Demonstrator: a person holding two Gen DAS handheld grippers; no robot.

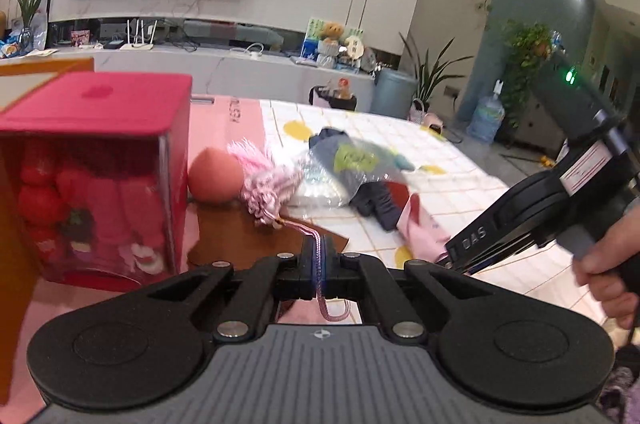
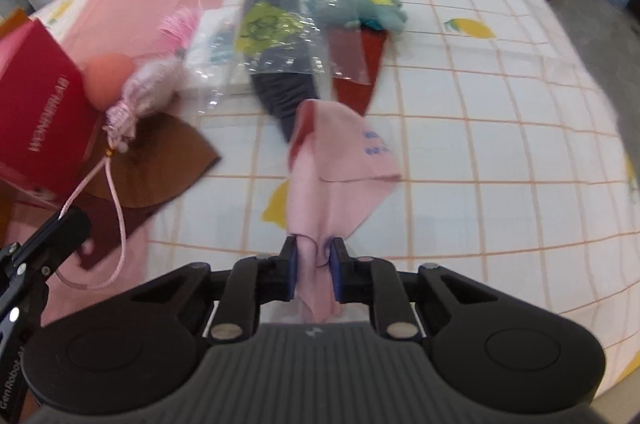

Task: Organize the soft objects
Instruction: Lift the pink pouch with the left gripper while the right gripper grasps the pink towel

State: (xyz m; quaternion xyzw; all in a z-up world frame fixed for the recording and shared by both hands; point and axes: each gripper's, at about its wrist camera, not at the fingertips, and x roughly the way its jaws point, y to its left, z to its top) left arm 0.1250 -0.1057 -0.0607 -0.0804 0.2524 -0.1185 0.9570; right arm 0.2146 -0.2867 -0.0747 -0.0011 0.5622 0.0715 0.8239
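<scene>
Pink cord [image 1: 319,256] in left hand-held gripper [image 1: 319,266]

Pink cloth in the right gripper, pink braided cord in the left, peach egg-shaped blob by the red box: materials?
Pink cloth: thin matte woven fabric, likely cotton or microfibre; it drapes and folds limply, with a stitched edge.
Pink braided cord: slightly glossy synthetic braid; a plaited pattern shows.
Peach egg-shaped blob: matte and smooth, probably foam sponge; blur leaves it open.
</scene>
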